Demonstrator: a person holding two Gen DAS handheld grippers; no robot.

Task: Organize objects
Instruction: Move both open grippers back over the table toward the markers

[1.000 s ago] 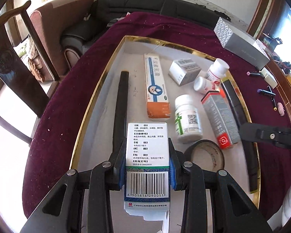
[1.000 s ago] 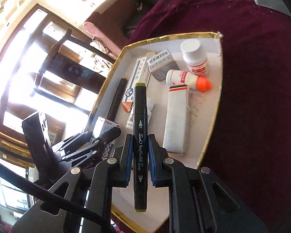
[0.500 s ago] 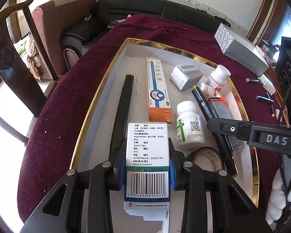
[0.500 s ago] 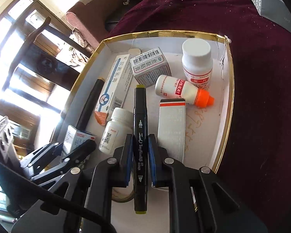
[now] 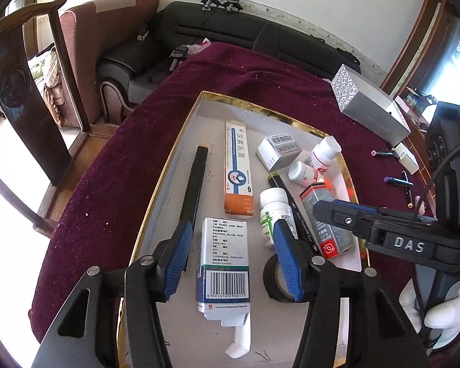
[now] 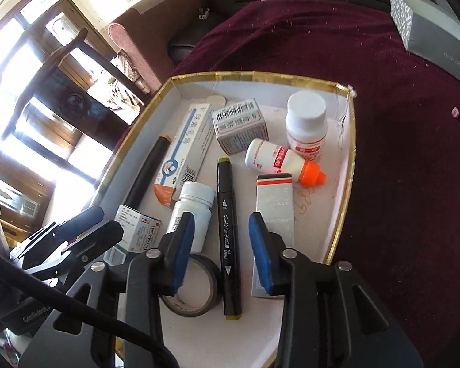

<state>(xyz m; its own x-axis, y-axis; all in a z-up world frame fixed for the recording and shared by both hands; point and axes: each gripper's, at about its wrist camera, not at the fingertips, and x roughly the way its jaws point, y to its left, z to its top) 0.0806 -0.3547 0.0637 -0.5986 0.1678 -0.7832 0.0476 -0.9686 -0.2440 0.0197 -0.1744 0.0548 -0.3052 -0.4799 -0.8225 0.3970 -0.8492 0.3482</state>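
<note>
Left gripper (image 5: 233,260): we hold it wide open, medicine box (image 5: 225,263) lies flat between the fingers, long way near-to-far | Right gripper (image 6: 219,251): wide open, black marker (image 6: 227,230) lies between them, in the tray (image 6: 349,153).

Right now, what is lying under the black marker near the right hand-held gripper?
The black marker lies across the black tape roll, its lower half on the roll's rim. The tray floor beneath that stretch is covered.

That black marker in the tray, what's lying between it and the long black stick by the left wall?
In the right wrist view, a white pill bottle and a blue-and-orange carton lie between the black marker and the black stick.
</note>
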